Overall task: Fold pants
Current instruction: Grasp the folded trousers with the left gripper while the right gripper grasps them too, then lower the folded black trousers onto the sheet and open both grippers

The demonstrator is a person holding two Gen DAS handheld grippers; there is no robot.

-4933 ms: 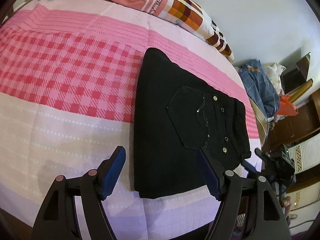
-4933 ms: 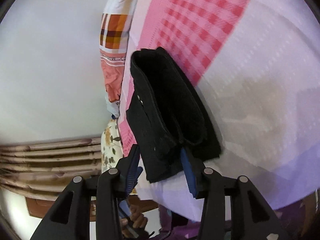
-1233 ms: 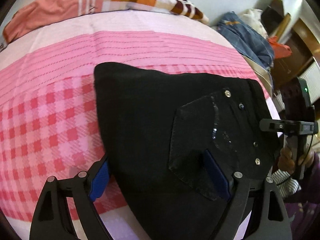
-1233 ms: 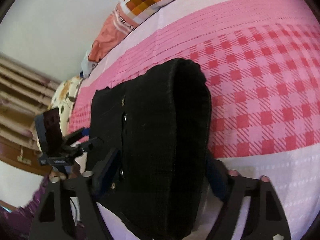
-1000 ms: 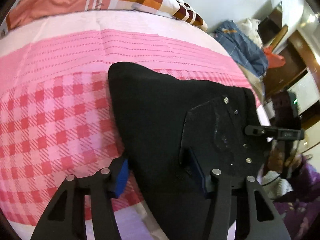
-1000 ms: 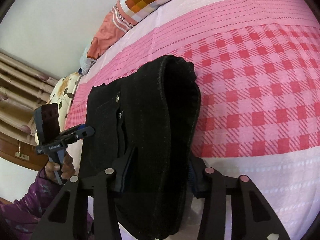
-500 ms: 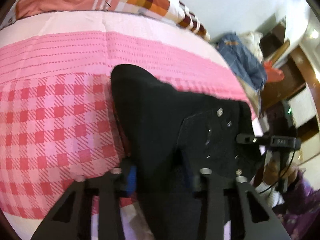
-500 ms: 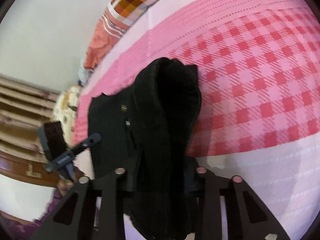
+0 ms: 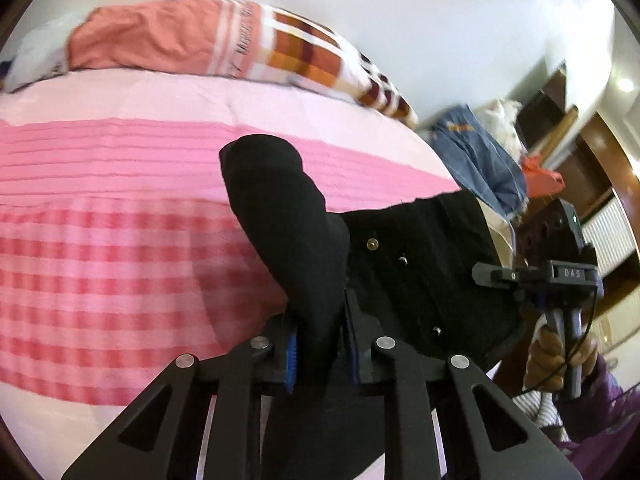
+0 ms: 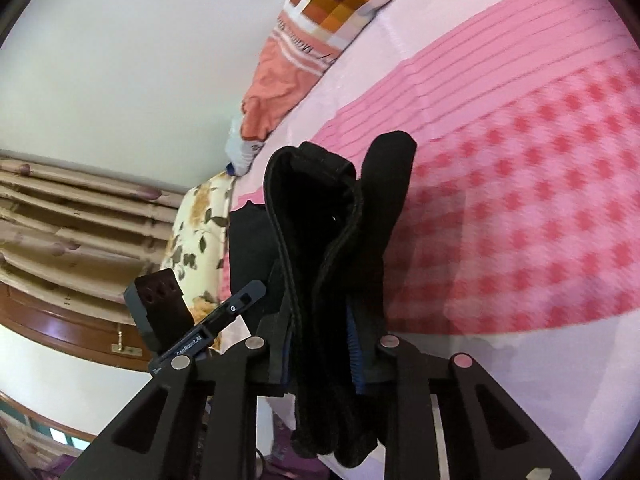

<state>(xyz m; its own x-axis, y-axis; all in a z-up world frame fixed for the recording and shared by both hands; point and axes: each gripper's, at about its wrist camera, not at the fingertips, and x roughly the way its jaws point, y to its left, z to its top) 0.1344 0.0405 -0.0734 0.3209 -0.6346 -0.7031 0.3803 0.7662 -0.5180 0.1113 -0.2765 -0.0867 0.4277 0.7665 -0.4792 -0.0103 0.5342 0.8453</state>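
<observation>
The folded black pants (image 9: 292, 216) hang above the pink checked bedspread (image 9: 100, 248), lifted off it. My left gripper (image 9: 320, 344) is shut on the folded leg edge. The pocket side with metal studs (image 9: 404, 260) sags to the right of it. My right gripper (image 10: 320, 344) is shut on the waistband end of the pants (image 10: 328, 240), several layers bunched between its fingers. The right gripper's body also shows in the left wrist view (image 9: 560, 276), held by a hand. The left gripper's body shows in the right wrist view (image 10: 176, 320).
A patterned pillow (image 9: 248, 40) lies at the head of the bed by the white wall. Blue jeans (image 9: 476, 160) and other clothes are heaped past the bed's right side near wooden furniture (image 9: 600, 152). A floral cushion (image 10: 196, 224) and curtains (image 10: 60, 208) are on the other side.
Both grippers closed on the pants and raised them off the bedspread. The bundle now hangs between the two grippers instead of lying flat.
</observation>
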